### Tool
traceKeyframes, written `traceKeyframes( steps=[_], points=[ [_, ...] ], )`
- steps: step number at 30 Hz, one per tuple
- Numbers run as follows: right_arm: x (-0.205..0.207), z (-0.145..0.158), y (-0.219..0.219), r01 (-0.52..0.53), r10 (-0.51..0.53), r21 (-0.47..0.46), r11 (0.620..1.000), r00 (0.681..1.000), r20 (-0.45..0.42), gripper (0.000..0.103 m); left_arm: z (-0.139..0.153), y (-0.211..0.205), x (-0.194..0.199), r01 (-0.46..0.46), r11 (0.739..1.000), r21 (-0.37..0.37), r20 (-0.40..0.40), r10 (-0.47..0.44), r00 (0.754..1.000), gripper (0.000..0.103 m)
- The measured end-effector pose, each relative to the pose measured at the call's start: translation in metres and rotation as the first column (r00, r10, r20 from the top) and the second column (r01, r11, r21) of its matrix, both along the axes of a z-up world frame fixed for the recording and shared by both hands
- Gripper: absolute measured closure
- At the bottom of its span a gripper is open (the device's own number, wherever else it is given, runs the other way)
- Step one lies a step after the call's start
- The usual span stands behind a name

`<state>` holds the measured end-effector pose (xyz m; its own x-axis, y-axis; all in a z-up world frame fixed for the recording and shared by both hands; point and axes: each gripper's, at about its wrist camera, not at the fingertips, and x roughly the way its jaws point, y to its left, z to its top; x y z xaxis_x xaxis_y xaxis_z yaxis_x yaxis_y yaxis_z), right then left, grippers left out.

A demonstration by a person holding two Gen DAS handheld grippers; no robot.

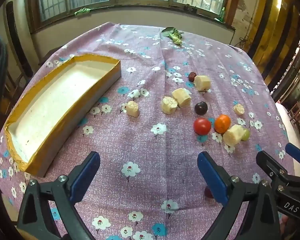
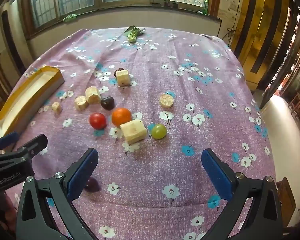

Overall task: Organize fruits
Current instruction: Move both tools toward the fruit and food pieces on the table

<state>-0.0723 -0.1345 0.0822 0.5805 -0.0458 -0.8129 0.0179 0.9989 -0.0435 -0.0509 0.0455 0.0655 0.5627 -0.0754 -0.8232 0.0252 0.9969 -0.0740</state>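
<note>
Both grippers are wide open and empty: left gripper (image 1: pixel 149 172) hovers over bare cloth near the box (image 1: pixel 110 76), right gripper (image 2: pixel 150 170) sits short of the fruit cluster. The box has nothing in it, so I'd say sorting hasn't started. Nearest targets for your right side: the green grape (image 2: pixel 159 131), just beside the pale chunk (image 2: pixel 133 131), which touches the orange fruit (image 2: pixel 121 117); the red tomato (image 2: pixel 98 120) is just left of that. Take the grape first, I'd guess; it's clear on its right side. Come in low, straddle it, close gently since round fruit will likely roll or squirt out. Watch the small purple fruit (image 2: pixel 92 184) by your left finger (image 2: pixel 82 177); don't nudge it.
</note>
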Motion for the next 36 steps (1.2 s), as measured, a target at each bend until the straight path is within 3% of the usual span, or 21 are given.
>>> traceKeyframes(
  steps=[16, 36],
  points=[
    [-0.006, 0.0, 0.005, -0.005, 0.005, 0.0, 1.0, 1.0, -0.001, 0.0, 0.004, -0.009, -0.016, 0.018, 0.999, 0.043, 0.028, -0.02, 0.999, 0.004],
    [-0.006, -0.002, -0.001, 0.005, -0.004, 0.028, 1.0, 1.0, -0.008, 0.0, 0.001, -0.01, -0.012, 0.016, 0.999, 0.039, 0.02, -0.017, 1.0, 0.004]
  ],
)
